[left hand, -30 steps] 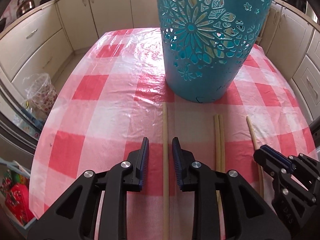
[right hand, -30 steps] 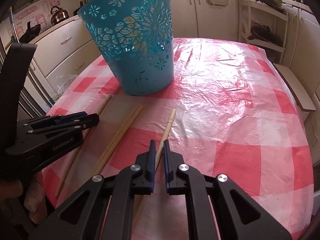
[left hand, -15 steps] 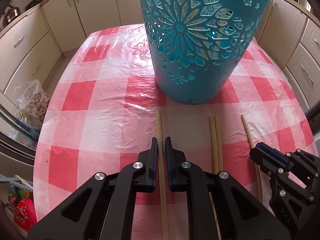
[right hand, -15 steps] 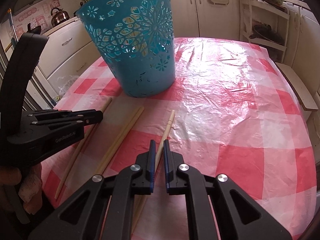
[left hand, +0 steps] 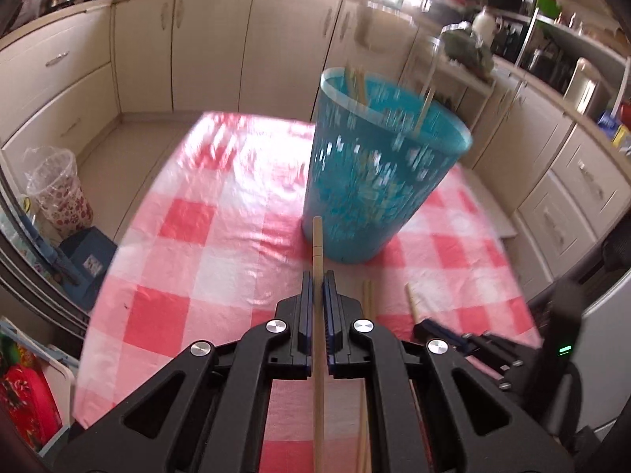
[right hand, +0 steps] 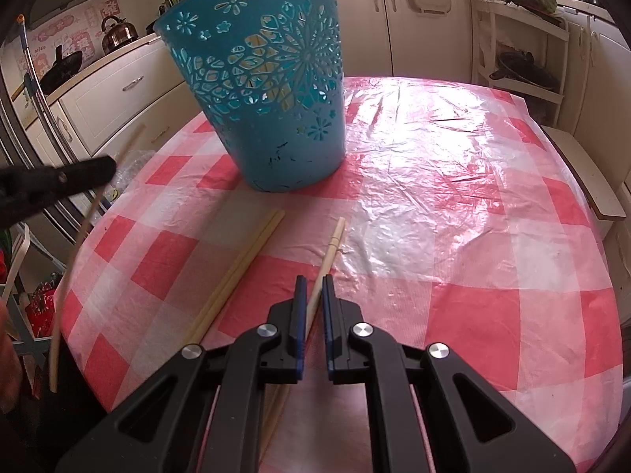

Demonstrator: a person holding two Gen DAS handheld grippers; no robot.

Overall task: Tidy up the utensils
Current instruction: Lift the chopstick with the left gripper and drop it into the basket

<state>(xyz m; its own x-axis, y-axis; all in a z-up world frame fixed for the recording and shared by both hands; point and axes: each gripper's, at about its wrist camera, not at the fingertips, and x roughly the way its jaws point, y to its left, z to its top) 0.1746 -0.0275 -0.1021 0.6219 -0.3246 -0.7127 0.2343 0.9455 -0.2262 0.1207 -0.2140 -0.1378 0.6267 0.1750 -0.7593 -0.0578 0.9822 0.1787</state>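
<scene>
Left gripper (left hand: 316,303) tilts downward, pinching a chopstick (left hand: 317,244) above the table; right gripper (right hand: 311,307) angles down, clamping another chopstick (right hand: 329,252).

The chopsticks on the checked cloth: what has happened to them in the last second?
The left gripper closed on the leftmost chopstick and lifted it off the tablecloth toward the blue basket. The right gripper stayed shut on its chopstick, which still lies on the cloth; the pair of chopsticks and the basket have not moved.
</scene>
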